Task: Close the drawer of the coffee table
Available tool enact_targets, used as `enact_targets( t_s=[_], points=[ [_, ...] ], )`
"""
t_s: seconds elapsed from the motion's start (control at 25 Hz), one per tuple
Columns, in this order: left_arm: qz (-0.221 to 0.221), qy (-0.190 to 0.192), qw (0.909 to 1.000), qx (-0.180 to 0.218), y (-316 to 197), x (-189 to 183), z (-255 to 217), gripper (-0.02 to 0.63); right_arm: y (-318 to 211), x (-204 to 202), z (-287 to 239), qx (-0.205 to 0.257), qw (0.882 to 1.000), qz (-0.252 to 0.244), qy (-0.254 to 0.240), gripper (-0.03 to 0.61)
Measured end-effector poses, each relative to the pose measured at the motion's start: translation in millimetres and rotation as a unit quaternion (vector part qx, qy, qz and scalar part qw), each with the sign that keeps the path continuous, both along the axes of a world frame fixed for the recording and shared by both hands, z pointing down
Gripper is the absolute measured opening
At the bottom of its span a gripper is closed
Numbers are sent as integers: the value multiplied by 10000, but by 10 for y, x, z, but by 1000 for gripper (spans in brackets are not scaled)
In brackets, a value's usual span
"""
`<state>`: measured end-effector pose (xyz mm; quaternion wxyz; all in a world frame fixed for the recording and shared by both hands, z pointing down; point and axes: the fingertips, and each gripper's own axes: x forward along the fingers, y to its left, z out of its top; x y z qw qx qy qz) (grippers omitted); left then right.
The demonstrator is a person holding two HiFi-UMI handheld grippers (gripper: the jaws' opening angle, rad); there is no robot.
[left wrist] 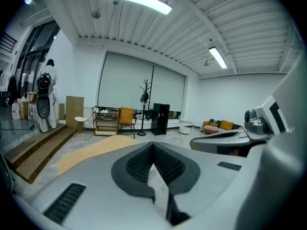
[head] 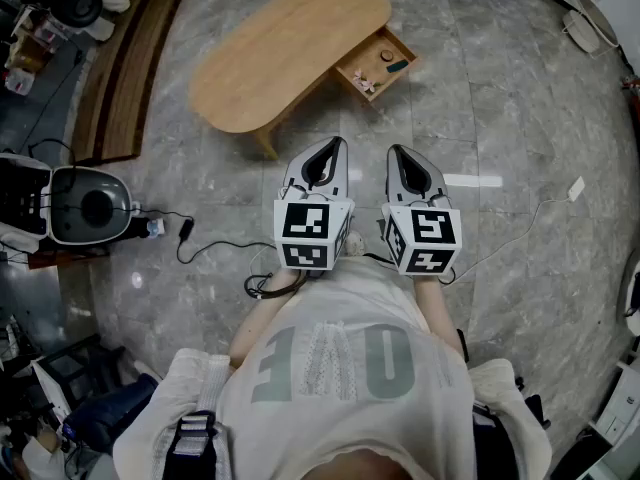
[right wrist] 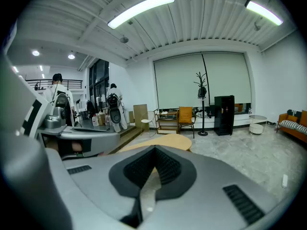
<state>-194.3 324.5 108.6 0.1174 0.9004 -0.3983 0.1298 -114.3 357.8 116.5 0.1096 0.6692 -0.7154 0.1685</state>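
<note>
An oval wooden coffee table point(head: 290, 48) stands on the grey stone floor ahead of me. Its drawer point(head: 377, 65) is pulled out at the table's right end, with a few small items inside. I hold both grippers side by side in front of my chest, well short of the table. The left gripper point(head: 325, 153) and the right gripper point(head: 405, 158) both point forward and slightly down. Each has its jaws together with nothing between them. The tabletop point(left wrist: 91, 152) shows past the left gripper point(left wrist: 153, 147), and the tabletop point(right wrist: 163, 140) shows just beyond the right gripper point(right wrist: 154, 150).
A round black and white appliance point(head: 85, 206) sits on the floor at the left, with a black cable point(head: 210, 243) trailing towards my feet. A low wooden platform point(head: 125, 68) lies left of the table. A white cable and plug point(head: 575, 188) run across the floor at the right.
</note>
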Motion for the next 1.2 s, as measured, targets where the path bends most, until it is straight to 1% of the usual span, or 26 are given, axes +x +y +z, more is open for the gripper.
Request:
enact_targets(
  t_s=[0.4, 0.64, 0.72, 0.92, 1.04, 1.2],
  points=[
    [-170, 27, 9998, -26, -54, 25, 20, 8, 8, 162, 34, 19, 10000, -45, -34, 5],
    [-376, 58, 9993, 36, -52, 74, 34, 8, 52, 345, 57, 161, 9989, -141, -420, 5],
    [-474, 67, 9988, 66, -67, 58, 47, 8, 39, 405, 72, 197, 9986, -168, -468, 5],
    [-654, 164, 9977, 114, -186, 23, 24, 8, -65, 484, 115, 211, 9988, -241, -382, 5],
    [-620, 210, 9976, 234, -336, 25, -16, 8, -195, 480, 106, 290, 9987, -259, -333, 5],
    [-567, 384, 9967, 429, -636, 65, -49, 8, -469, 503, 100, 415, 9986, -280, -178, 5]
  ],
)
